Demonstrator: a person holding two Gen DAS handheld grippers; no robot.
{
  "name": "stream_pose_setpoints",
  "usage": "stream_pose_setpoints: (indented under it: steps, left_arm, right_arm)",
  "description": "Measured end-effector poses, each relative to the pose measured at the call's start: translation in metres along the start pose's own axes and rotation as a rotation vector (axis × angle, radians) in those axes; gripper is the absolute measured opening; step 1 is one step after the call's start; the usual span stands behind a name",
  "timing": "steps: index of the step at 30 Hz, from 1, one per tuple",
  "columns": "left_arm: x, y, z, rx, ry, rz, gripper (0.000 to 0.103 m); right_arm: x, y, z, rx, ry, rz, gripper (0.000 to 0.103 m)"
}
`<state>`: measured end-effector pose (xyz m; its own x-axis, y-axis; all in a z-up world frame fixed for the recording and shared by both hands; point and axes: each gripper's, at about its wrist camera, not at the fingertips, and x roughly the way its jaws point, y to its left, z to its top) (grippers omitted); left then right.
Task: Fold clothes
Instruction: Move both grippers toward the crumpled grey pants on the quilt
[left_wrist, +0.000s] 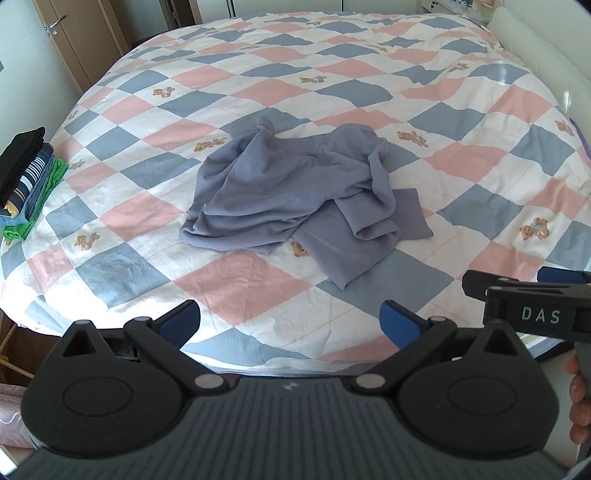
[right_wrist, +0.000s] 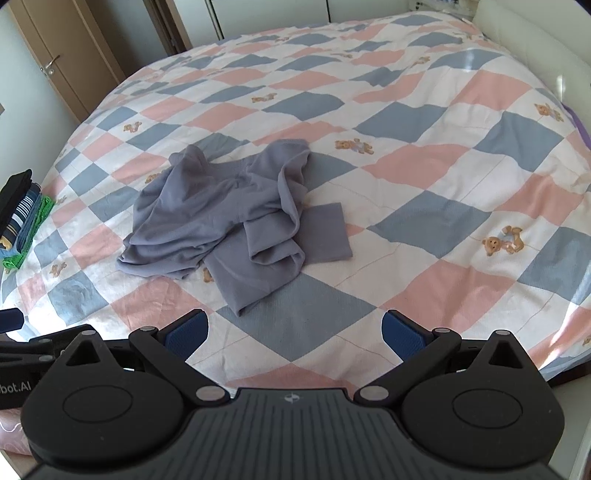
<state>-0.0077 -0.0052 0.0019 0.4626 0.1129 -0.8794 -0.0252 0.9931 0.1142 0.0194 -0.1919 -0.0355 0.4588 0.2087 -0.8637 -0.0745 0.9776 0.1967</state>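
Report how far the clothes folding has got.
Done: a stack of folded clothes sits at the bed's left edge. In hand: nothing; the left gripper and right gripper are both open, short of the cloth. Left: the grey-blue garment lies crumpled mid-bedspread, entirely unfolded.

A grey-lavender garment (left_wrist: 291, 195) lies crumpled on the checked bedspread (left_wrist: 236, 291), unfolded. Its main body is bunched into soft ridges, with one peak raised at the far left. A flat panel extends toward the near edge of the bed, ending in a corner. A second flat rectangular piece projects to the right. A stack of folded clothes (left_wrist: 27, 184) sits at the bed's left edge, well apart: black, striped, blue and green layers.
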Motion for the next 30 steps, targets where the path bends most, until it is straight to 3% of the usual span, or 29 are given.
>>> stream_pose_setpoints:
  steps: [3, 19, 30]
  left_arm:
    - [0.0069, 0.0049, -0.0003, -0.011, 0.018, -0.027, 0.102]
    - [0.0003, 0.0011, -0.0054, -0.003, 0.02, -0.002, 0.102]
    - [0.0, 0.0045, -0.0082, -0.014, 0.026, -0.036, 0.102]
  right_arm:
    - [0.0002, -0.0011, -0.0005, -0.002, 0.002, 0.003, 0.103]
    - [-0.0006, 0.0002, -0.0039, -0.022, 0.018, 0.015, 0.103]
    - [-0.0049, 0.0022, -0.0067, -0.026, 0.016, 0.009, 0.103]
